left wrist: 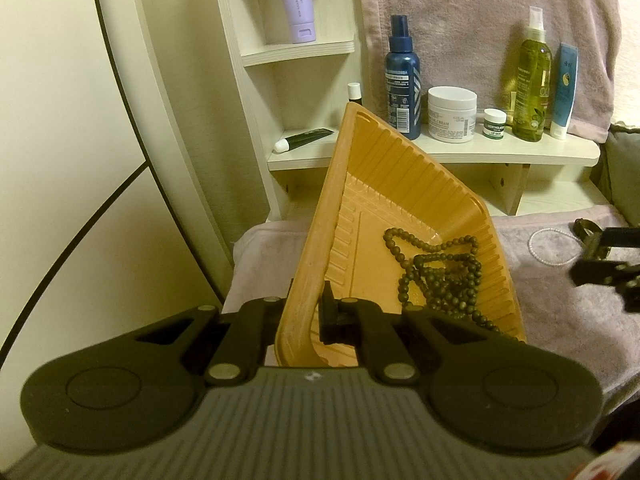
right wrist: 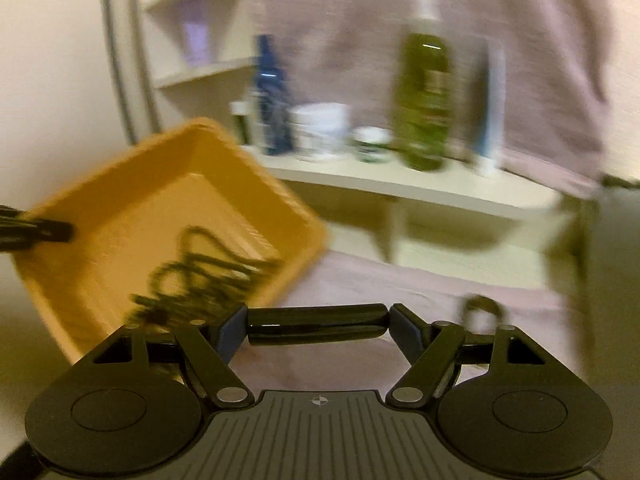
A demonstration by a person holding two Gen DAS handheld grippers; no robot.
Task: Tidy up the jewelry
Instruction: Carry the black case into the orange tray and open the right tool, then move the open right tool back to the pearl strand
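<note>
My left gripper (left wrist: 308,312) is shut on the near rim of an orange plastic tray (left wrist: 372,184) and holds it tilted up. A dark beaded necklace (left wrist: 440,276) lies bunched in the tray's lower right corner. The right wrist view is blurred; it shows the tray (right wrist: 132,200) at left with the dark beads (right wrist: 200,276) inside. My right gripper (right wrist: 318,326) is shut on a black hair clip (right wrist: 318,326) held crosswise between its fingers. The right gripper also shows in the left wrist view (left wrist: 600,264) at the right edge. A white pearl bracelet (left wrist: 540,246) lies on the towel.
A mauve towel (left wrist: 560,320) covers the surface. A white shelf (left wrist: 500,152) behind holds a blue spray bottle (left wrist: 402,80), a white cream jar (left wrist: 452,114), a small green jar (left wrist: 493,122), an olive bottle (left wrist: 530,80) and a tube (left wrist: 564,92). A dark ring-like object (right wrist: 480,308) lies on the towel.
</note>
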